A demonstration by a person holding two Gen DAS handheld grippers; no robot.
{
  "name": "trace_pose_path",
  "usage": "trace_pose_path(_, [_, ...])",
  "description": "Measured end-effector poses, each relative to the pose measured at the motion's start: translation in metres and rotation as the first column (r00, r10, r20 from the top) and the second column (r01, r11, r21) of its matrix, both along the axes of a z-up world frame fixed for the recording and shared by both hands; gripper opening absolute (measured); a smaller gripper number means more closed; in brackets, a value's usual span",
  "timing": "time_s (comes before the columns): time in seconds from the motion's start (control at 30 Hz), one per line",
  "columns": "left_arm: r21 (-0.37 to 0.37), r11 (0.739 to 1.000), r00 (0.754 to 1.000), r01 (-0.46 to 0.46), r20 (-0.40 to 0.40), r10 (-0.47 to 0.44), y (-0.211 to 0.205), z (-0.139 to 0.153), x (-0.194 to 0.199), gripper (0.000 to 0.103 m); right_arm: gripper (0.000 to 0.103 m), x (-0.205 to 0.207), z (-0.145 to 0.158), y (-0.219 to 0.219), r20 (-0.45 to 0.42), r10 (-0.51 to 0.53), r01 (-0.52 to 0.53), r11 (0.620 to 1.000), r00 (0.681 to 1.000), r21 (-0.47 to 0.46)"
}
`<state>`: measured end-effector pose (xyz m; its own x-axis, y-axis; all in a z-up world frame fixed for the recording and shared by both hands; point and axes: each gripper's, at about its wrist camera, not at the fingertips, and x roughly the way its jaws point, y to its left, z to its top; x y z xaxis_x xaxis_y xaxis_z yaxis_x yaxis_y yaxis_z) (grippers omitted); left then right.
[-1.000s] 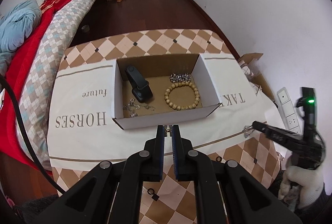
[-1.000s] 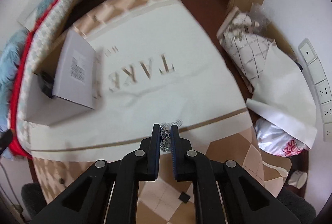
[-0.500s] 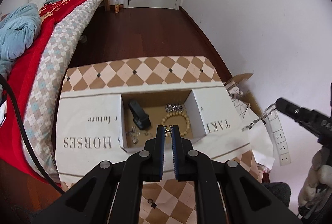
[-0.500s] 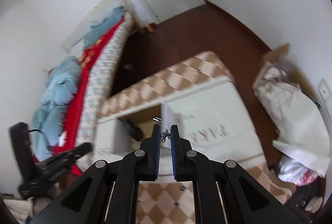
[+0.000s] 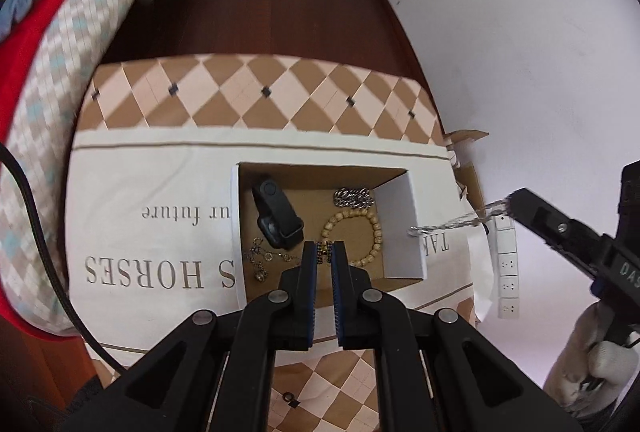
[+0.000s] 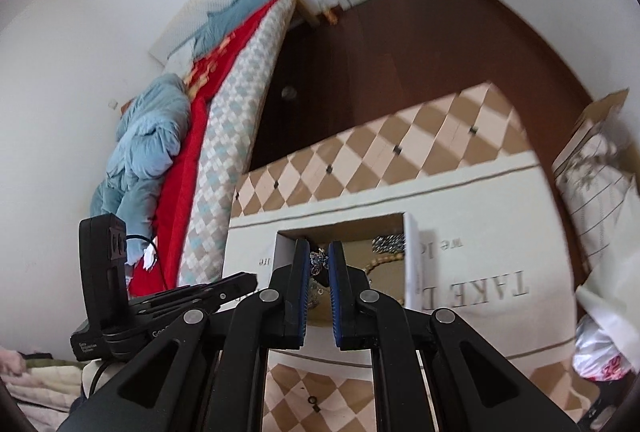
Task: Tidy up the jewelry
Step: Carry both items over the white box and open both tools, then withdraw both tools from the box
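One checkered table [image 5: 264, 92] | white printed cloth [image 5: 132, 192] | bed [image 6: 224, 100] beside | dark floor [image 5: 288, 4]

A silver chain [image 5: 452, 222] hangs stretched between my right fingers and my left ones, its free end dangling at the right wall of the open cardboard box [image 5: 400, 228], which sits on the worktop. Inside the box lie a black smartwatch [image 5: 278, 216] at the left, a wooden bead bracelet [image 5: 354, 236] lying flat at the right, a heap of silver chain [image 5: 354, 197] in the far right corner, and a thin charm chain [image 5: 264, 258] near the front left.
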<state>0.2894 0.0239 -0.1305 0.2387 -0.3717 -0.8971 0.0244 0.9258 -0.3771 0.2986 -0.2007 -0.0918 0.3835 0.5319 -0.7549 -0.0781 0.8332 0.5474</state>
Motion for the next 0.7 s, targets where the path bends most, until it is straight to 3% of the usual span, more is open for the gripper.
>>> trace_pose_path(0.33, [-0.054,0.998,0.992,0.009,-0.124,-0.016,-0.003,-0.025,0.019,0.010,0.010,0.025,-0.047,0.025,-0.162,0.081,-0.081,0.997,0.984,0.004])
trace_pose_path(0.37, [-0.049,0.999,0.991,0.012,-0.130,-0.018,-0.004,-0.025,0.020,0.014,0.011,0.026,-0.051,0.025,-0.174,0.075,-0.077,0.997,0.982,-0.007])
trace_pose_path(0.43, [-0.030,1.000,0.993,0.005,-0.120,-0.009,-0.004,-0.022,0.022,0.039,0.011,0.028,-0.056,0.024,-0.196,0.067,-0.073,0.997,0.978,-0.025])
trace_pose_path(0.47, [-0.023,1.000,0.994,0.000,-0.111,-0.003,-0.003,-0.020,0.022,0.046,0.016,0.028,-0.057,0.023,-0.199,0.065,-0.074,0.996,0.978,-0.040])
trace_pose_path(0.5, [-0.019,1.000,0.995,-0.008,-0.098,0.006,-0.001,-0.018,0.022,0.061,0.022,0.028,-0.058,0.021,-0.202,0.066,-0.079,0.995,0.977,-0.054])
trace_pose_path(0.53, [-0.008,1.000,0.996,-0.015,-0.088,0.014,0.001,-0.015,0.022,0.070,0.037,0.026,-0.058,0.020,-0.203,0.062,-0.078,0.994,0.977,-0.071])
trace_pose_path(0.57, [0.000,1.000,0.996,-0.020,-0.082,0.020,0.003,-0.013,0.022,0.070,0.050,0.025,-0.058,0.020,-0.201,0.058,-0.076,0.994,0.978,-0.084])
trace_pose_path(0.6, [0.008,1.000,0.997,-0.027,-0.076,0.028,0.006,-0.011,0.022,0.070,0.055,0.023,-0.057,0.017,-0.198,0.053,-0.074,0.992,0.979,-0.100])
trace_pose_path(0.67, [0.047,0.998,0.997,-0.048,-0.053,0.051,0.011,-0.005,0.020,0.072,0.056,0.021,-0.055,0.014,-0.189,0.040,-0.068,0.987,0.981,-0.143])
trace_pose_path(0.7, [0.073,0.996,0.997,-0.055,-0.040,0.058,0.013,-0.003,0.019,0.085,0.059,0.019,-0.054,0.012,-0.187,0.031,-0.063,0.984,0.982,-0.167])
